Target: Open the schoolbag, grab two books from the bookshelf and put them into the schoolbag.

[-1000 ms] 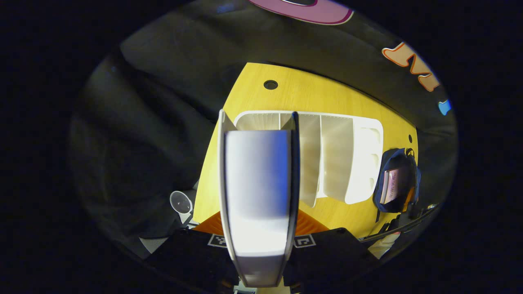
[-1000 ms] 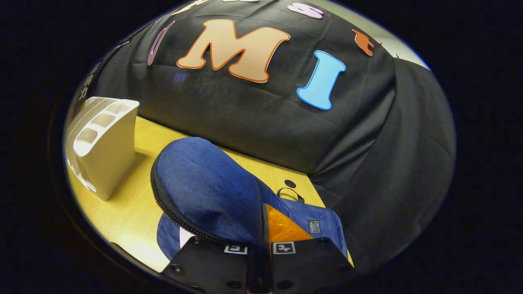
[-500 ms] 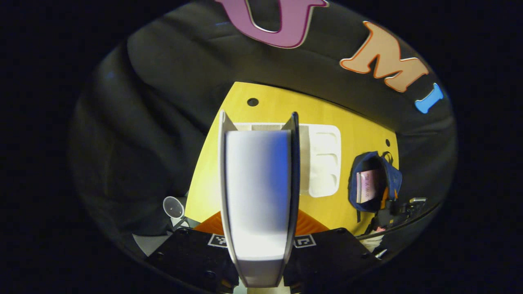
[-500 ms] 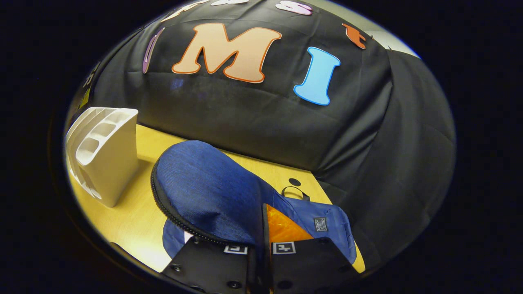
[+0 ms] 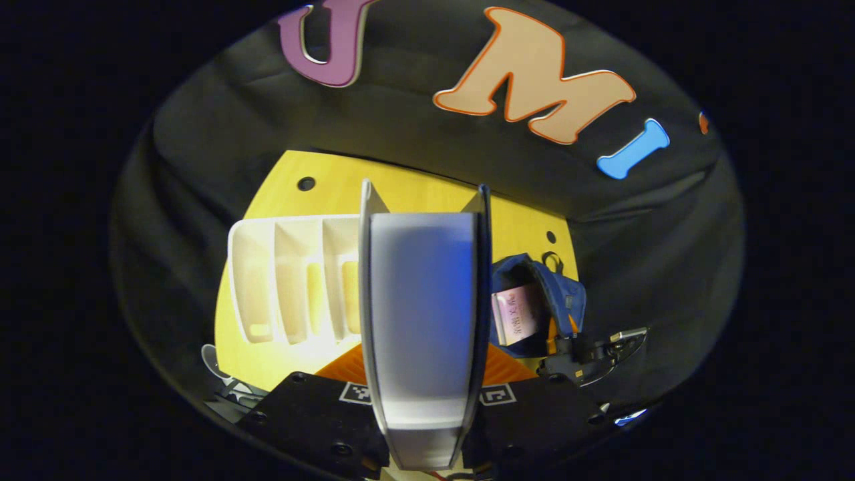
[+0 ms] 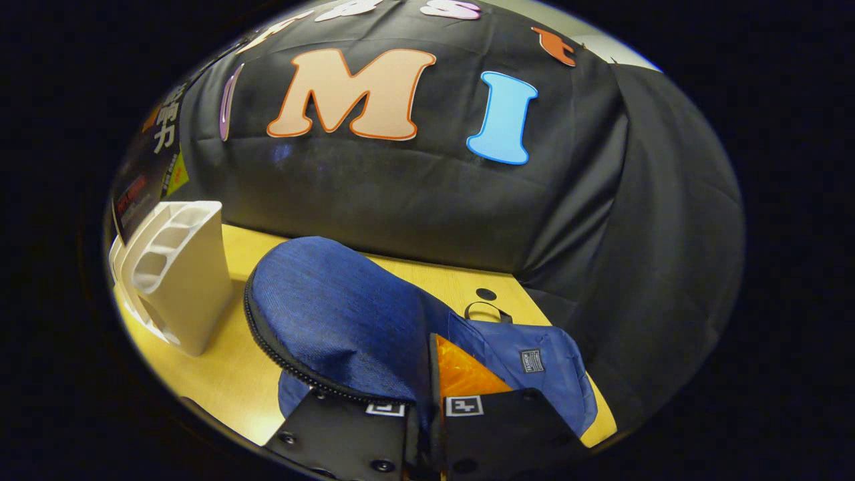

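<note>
between the left hand-held gripper (image 5: 424, 394) fingers, a clamped book (image 5: 422, 314) half-hides the schoolbag (image 5: 541, 300).

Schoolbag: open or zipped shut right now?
Open. The schoolbag gapes, a pink book showing inside; the right gripper holds its flap up.

Left tool (image 5: 424, 407): black screwed plates, square markers, perhaps ribbed.

Quick count: two books, one held up close (image 5: 422, 321) and one pinkish one (image 5: 513, 315) sitting inside the bag. One blue schoolbag (image 6: 347, 321), one white bookshelf (image 5: 294, 277), one yellow worktop (image 5: 414, 190) with two small round holes in it (image 5: 306, 184) (image 5: 550, 237).
</note>
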Tool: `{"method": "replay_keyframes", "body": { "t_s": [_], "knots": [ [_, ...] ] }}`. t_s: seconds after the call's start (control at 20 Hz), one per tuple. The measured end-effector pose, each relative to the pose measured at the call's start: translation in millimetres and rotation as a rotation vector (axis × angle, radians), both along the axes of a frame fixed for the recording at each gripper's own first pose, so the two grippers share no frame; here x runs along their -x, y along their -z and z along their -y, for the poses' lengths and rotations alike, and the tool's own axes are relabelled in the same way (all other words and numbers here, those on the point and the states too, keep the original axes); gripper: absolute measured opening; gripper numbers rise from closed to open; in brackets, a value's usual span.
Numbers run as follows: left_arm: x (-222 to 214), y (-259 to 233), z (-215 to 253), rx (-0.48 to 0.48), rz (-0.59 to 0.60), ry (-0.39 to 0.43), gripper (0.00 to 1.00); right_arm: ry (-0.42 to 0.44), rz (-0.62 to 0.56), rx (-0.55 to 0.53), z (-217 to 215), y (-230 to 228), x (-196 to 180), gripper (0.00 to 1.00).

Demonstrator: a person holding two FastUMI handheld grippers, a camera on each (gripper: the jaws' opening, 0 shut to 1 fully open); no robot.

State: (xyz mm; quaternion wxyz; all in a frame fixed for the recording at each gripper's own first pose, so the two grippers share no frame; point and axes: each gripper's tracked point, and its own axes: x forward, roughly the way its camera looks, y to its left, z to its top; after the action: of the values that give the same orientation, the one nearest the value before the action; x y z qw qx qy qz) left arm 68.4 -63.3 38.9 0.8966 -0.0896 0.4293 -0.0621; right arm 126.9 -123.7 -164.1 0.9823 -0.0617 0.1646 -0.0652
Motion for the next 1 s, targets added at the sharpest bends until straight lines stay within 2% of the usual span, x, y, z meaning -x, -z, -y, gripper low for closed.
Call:
{"method": "replay_keyframes", "body": {
  "t_s": [0.2, 0.45, 0.65, 1.0],
  "knots": [
    [-18.5, 36.9, 57.3, 0.094, 0.001, 0.078, 0.39, -0.024, -0.005, 0.007, -0.1, -2.2, 0.2, 0.06],
    [-36.5, 106.3, 121.6, 0.196, -0.017, 0.190, 0.39, -0.045, -0.021, 0.014, 1.1, -6.0, -1.6, 0.06],
    [-43.0, 146.2, 159.6, 0.309, -0.051, 0.234, 0.39, -0.051, -0.024, -0.009, 5.4, -9.4, -0.8, 0.06],
    [-46.9, 174.2, 216.5, 0.463, -0.039, 0.304, 0.38, -0.074, -0.019, 0.001, 2.2, -11.5, 0.0, 0.06]
  ]
}}
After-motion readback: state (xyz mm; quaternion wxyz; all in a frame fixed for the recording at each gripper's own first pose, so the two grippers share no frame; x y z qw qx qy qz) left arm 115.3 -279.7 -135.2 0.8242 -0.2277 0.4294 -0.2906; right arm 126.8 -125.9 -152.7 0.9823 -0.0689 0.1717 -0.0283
